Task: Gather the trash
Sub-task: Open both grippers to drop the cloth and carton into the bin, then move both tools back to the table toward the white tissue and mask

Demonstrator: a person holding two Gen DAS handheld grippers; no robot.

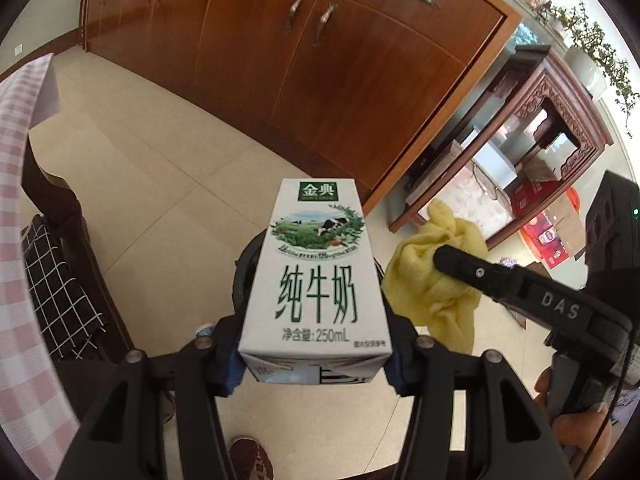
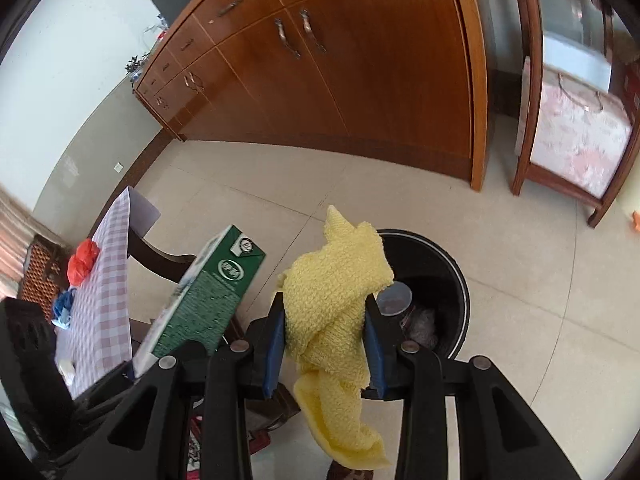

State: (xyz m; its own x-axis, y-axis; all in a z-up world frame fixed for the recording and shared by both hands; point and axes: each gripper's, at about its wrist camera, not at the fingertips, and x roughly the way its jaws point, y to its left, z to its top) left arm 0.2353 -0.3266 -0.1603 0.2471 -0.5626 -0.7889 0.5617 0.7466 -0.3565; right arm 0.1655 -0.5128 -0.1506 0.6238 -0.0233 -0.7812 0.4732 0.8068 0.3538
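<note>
Both pieces are picked up but not yet binned: the left claw is clamped on the milk carton, the right claw on the yellow cloth, the black bin just beyond it, and red and blue scraps remain on the tabletop.

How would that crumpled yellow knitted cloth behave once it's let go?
The crumpled yellow knitted cloth is probably floppy: its tail droops below the right hand-held gripper. It looks light, and unlikely to roll or bounce in the round black bin.
</note>
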